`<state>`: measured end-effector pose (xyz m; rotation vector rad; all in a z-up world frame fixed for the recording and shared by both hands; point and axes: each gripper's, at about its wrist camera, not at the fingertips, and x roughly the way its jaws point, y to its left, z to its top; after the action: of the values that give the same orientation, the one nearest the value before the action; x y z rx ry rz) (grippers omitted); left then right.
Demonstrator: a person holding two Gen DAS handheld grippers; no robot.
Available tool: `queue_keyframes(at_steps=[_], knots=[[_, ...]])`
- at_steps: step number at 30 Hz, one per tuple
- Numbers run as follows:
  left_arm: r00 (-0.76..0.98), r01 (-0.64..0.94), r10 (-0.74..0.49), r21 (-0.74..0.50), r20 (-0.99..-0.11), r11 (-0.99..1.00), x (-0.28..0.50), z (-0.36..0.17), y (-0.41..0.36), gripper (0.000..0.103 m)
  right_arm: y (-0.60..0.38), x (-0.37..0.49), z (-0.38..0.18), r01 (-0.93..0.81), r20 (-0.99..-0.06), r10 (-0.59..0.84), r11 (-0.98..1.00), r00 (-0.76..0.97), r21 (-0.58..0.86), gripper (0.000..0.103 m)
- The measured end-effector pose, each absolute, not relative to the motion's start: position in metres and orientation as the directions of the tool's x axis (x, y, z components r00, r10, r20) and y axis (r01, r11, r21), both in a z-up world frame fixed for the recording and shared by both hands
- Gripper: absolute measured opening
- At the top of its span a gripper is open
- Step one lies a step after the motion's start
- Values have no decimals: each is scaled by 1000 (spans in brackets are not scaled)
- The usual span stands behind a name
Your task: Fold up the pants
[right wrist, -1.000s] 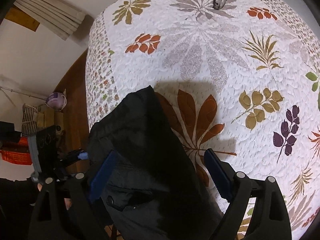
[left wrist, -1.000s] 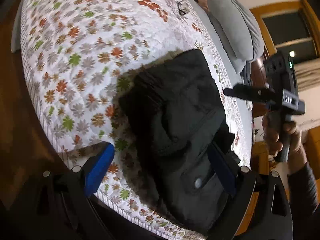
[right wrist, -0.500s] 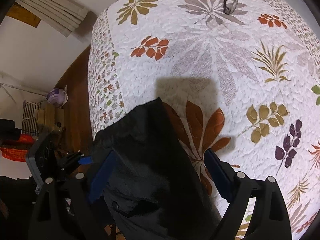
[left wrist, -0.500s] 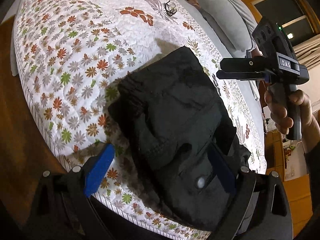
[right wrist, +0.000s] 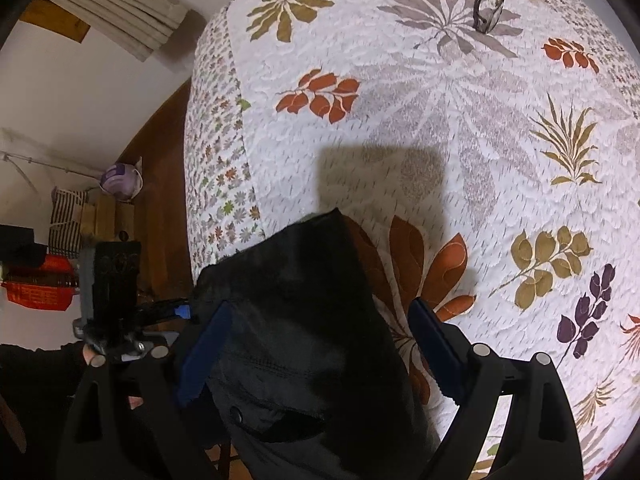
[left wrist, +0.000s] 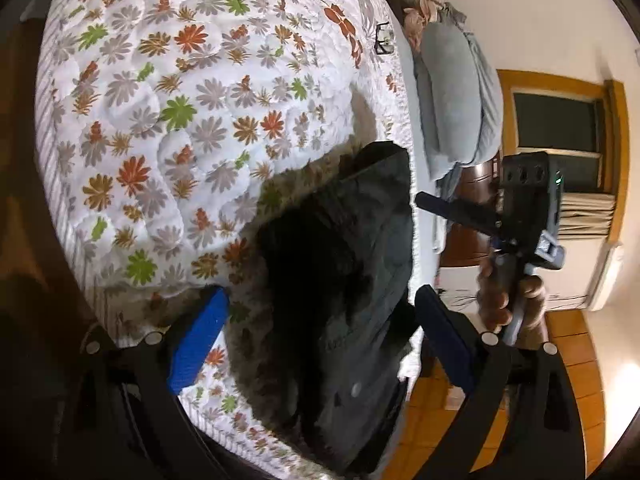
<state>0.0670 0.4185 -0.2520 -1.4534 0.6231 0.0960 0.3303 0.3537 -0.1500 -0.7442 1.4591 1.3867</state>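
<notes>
Since half a second ago the left-wrist view has swung: the right gripper (left wrist: 424, 202) now sits at mid-right of the frame rather than upper right, and the pants (left wrist: 344, 280) look steeper and closer to the bed edge. In the right-wrist view little has changed; the pants (right wrist: 296, 320) have stayed at lower centre.

The black pants lie folded in a bundle on the floral quilt (left wrist: 180, 120), at lower centre of both frames, reaching to the bed edge. The left gripper (left wrist: 316, 340) has its blue-padded fingers spread wide on either side of the bundle, grasping nothing. The right gripper (right wrist: 316, 344) is likewise released, fingers apart over the cloth. Seen from the left-wrist view, its fingers look close together edge-on, so that view alone does not settle it.

A pair of glasses (right wrist: 490, 6) rests on the quilt at the upper right of the right-wrist frame, well apart from the pants. Grey pillows (left wrist: 452, 92) lie at the upper right of the left-wrist frame. A striped bag (right wrist: 66, 216) stands at the left by the wall.
</notes>
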Motion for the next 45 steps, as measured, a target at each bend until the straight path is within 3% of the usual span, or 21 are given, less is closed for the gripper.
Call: queue_keyframes(at_steps=[3, 9, 10, 11, 14, 16, 20, 23, 25, 27, 28, 30, 35, 45], knots=[[855, -391, -324, -914, -405, 111, 71, -253, 417, 94, 354, 332, -152, -906, -916, 174, 169, -361, 389, 90], [826, -444, -298, -878, -478, 179, 82, -242, 407, 92, 358, 322, -154, -896, -903, 141, 137, -405, 423, 91], [830, -443, -284, -877, -480, 186, 82, -240, 406, 83, 361, 321, -154, -891, -898, 138, 131, -418, 435, 91], [830, -444, -281, -875, -482, 192, 85, -239, 405, 63, 363, 320, -155, -888, -895, 134, 127, -426, 442, 92], [817, -472, -280, -864, -504, 177, 88, -244, 404, 51, 375, 315, -162, -879, -885, 102, 112, -454, 464, 93], [818, -468, -286, -867, -499, 172, 86, -246, 407, 51, 383, 311, -167, -877, -882, 85, 99, -463, 470, 96], [826, -456, -293, -877, -481, 154, 90, -247, 407, 67, 394, 305, -184, -880, -884, 30, 87, -466, 466, 100], [830, -457, -287, -878, -478, 142, 94, -246, 405, 72, 398, 308, -196, -876, -882, 5, 109, -472, 469, 100], [829, -462, -278, -875, -485, 147, 95, -244, 404, 67, 396, 309, -203, -863, -868, -9, 116, -496, 492, 88], [822, -477, -265, -863, -505, 166, 95, -242, 402, 47, 393, 311, -205, -871, -877, -7, 119, -481, 477, 66], [822, -475, -261, -862, -506, 175, 94, -242, 401, 43, 390, 314, -202, -874, -881, 3, 123, -473, 470, 59], [827, -466, -257, -866, -500, 184, 90, -241, 400, 33, 383, 321, -195, -872, -881, 28, 131, -472, 471, 36], [831, -446, -221, -849, -510, 283, 92, -214, 391, 28, 362, 319, -158, -883, -889, 94, 108, -448, 456, 29], [842, -382, -153, -773, -517, 506, 98, -130, 352, 26, 310, 303, -74, -935, -930, 204, 120, -307, 335, 29]])
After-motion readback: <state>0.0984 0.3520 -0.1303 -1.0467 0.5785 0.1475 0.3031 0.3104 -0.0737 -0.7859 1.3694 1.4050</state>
